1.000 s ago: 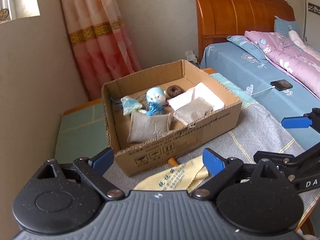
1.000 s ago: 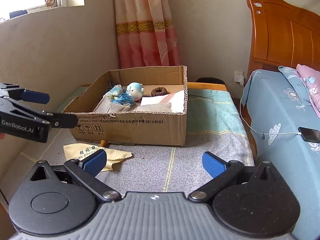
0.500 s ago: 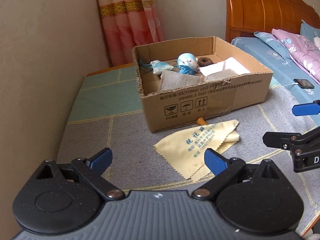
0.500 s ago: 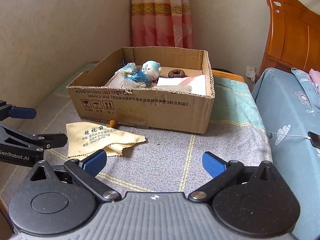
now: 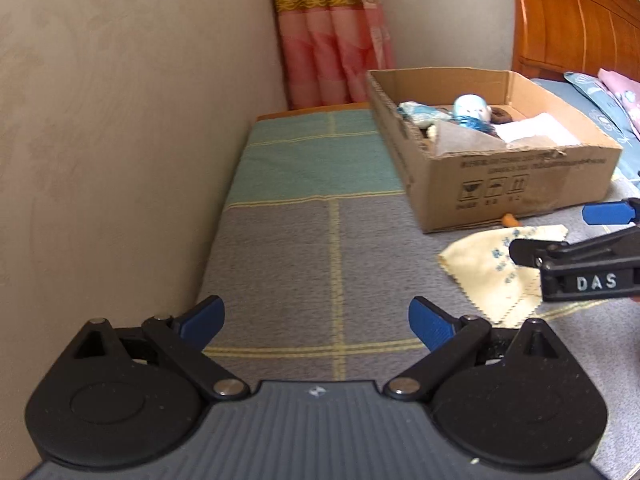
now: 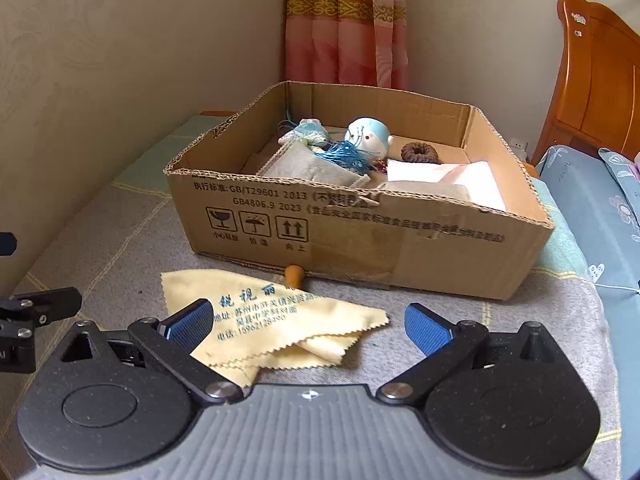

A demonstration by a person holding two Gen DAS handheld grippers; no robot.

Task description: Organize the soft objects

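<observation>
Just before the cardboard box (image 6: 360,236) the yellow cloth (image 6: 276,320) lies loose on the table; both our jaws spread, we should pinch its folded thickness, right gripper (image 6: 308,326) low.

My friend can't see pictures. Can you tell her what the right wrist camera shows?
An open gripper hovers over a yellow cloth lying before a cardboard box holding soft things, including a small blue doll.
</observation>
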